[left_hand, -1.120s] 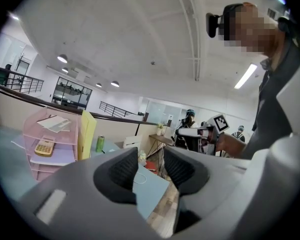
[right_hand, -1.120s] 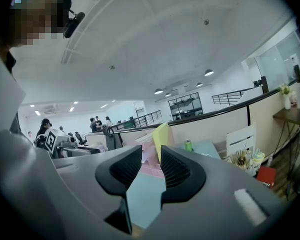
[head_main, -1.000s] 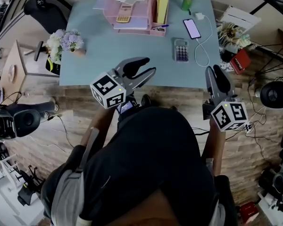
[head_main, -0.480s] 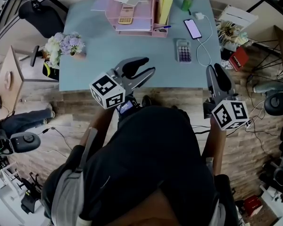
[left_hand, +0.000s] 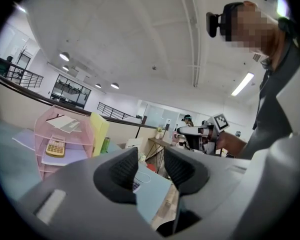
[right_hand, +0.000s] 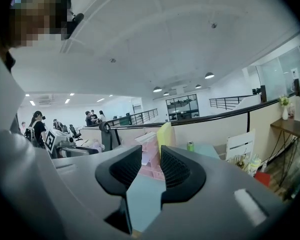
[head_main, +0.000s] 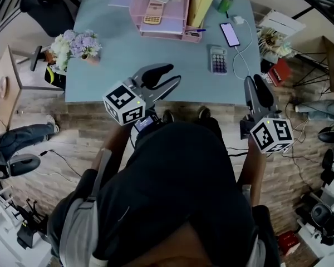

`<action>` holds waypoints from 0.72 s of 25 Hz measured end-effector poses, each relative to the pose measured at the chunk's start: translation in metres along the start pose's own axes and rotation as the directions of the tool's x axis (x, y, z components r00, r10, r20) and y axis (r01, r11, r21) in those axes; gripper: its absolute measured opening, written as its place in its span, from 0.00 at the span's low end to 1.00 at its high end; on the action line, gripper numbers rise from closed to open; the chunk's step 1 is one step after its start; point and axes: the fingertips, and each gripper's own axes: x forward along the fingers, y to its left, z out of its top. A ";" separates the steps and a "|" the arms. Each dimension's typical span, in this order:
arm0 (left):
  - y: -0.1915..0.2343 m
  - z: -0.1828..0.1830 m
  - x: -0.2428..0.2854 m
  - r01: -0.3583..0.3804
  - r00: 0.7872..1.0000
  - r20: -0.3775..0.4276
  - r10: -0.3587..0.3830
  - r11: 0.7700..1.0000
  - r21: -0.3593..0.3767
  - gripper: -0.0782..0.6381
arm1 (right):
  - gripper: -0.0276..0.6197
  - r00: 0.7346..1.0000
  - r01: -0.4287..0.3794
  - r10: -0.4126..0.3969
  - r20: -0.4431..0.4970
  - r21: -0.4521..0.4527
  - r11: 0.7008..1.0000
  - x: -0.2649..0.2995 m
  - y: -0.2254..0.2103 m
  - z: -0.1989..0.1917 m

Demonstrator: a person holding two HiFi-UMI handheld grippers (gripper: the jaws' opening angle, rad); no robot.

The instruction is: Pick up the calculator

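Pale blue counter [head_main: 117, 65] carries the grey calculator [head_main: 217, 59], lying flat near the front edge, just in front of a phone [head_main: 230, 34]. Left tongs [head_main: 172, 75] are spread and empty above the counter's front edge. Right tongs [head_main: 254, 82] are slightly parted and empty, near the counter's right front corner, clear of the calculator.

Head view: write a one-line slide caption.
Person holds left gripper and right gripper open and empty at the table edge; calculator lies untouched beside the phone.
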 end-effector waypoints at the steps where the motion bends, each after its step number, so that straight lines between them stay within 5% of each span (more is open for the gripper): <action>1: 0.002 0.000 0.001 -0.009 1.000 0.001 0.009 1.000 -0.002 0.36 | 0.19 1.000 -0.007 0.007 0.001 -0.001 1.000 0.003 -0.002 0.002; 18: -0.004 0.004 0.058 -0.203 0.979 0.017 0.203 0.979 -0.027 0.36 | 0.19 0.972 -0.234 0.234 -0.035 -0.003 0.972 0.063 -0.064 0.019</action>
